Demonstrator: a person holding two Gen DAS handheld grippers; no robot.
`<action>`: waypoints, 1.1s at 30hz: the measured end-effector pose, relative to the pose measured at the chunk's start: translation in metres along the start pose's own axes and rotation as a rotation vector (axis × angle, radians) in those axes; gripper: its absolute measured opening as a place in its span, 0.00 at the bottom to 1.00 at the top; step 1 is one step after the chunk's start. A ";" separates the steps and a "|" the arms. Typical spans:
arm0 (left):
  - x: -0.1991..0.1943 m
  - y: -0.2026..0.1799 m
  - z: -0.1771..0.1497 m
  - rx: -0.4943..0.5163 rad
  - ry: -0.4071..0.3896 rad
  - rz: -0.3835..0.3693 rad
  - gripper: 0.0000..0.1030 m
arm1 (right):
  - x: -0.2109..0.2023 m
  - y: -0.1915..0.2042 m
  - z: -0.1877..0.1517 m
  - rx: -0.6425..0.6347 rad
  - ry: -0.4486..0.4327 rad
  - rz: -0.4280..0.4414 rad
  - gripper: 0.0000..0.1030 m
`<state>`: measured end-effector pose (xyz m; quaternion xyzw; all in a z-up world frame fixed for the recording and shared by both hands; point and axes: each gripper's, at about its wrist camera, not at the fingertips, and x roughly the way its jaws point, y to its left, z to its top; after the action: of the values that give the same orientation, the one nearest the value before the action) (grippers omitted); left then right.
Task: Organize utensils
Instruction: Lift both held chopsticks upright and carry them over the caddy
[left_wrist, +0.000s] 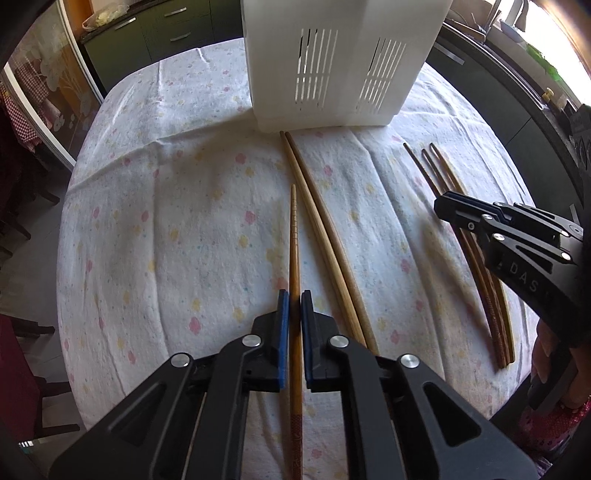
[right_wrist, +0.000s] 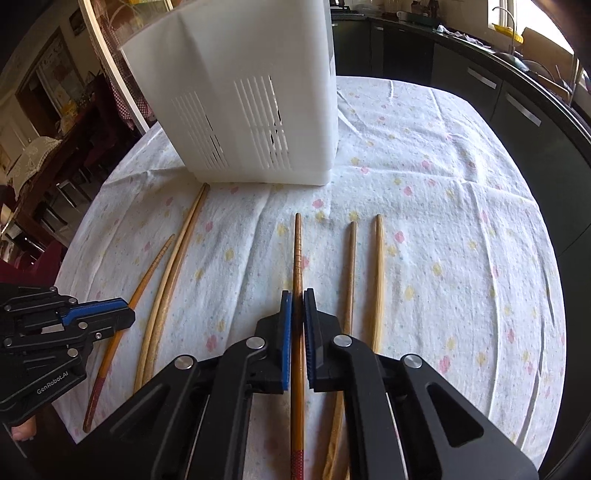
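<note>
My left gripper (left_wrist: 294, 299) is shut on a reddish-brown chopstick (left_wrist: 294, 236) with a ridged tip, which lies pointing at the white slotted utensil holder (left_wrist: 332, 66). Just right of it lies a pair of long pale chopsticks (left_wrist: 321, 229). In the right wrist view my right gripper (right_wrist: 297, 299) is shut on a second ridged brown chopstick (right_wrist: 297, 251). Two more chopsticks (right_wrist: 351, 273) lie side by side to its right. The left gripper (right_wrist: 125, 314) shows at the left edge, and the holder (right_wrist: 240, 110) stands at the far side.
A white cloth with small flowers (left_wrist: 166, 221) covers the round table. Dark cabinets (right_wrist: 498, 96) run behind and to the right. Chairs and furniture (right_wrist: 44, 177) stand off the left edge. A person's hand (left_wrist: 546, 343) holds the right gripper.
</note>
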<state>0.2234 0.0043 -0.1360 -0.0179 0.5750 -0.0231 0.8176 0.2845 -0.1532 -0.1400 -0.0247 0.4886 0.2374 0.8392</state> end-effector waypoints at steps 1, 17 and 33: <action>-0.006 0.001 0.002 0.002 -0.021 0.004 0.06 | -0.008 -0.001 0.001 0.007 -0.017 0.022 0.07; -0.106 -0.003 0.014 0.025 -0.292 -0.020 0.06 | -0.116 0.001 0.006 0.015 -0.247 0.194 0.07; -0.186 -0.019 0.051 0.074 -0.494 -0.036 0.06 | -0.187 0.019 0.040 -0.063 -0.401 0.191 0.07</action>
<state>0.2079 -0.0039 0.0570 -0.0033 0.3562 -0.0535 0.9329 0.2319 -0.1952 0.0399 0.0431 0.3045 0.3313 0.8920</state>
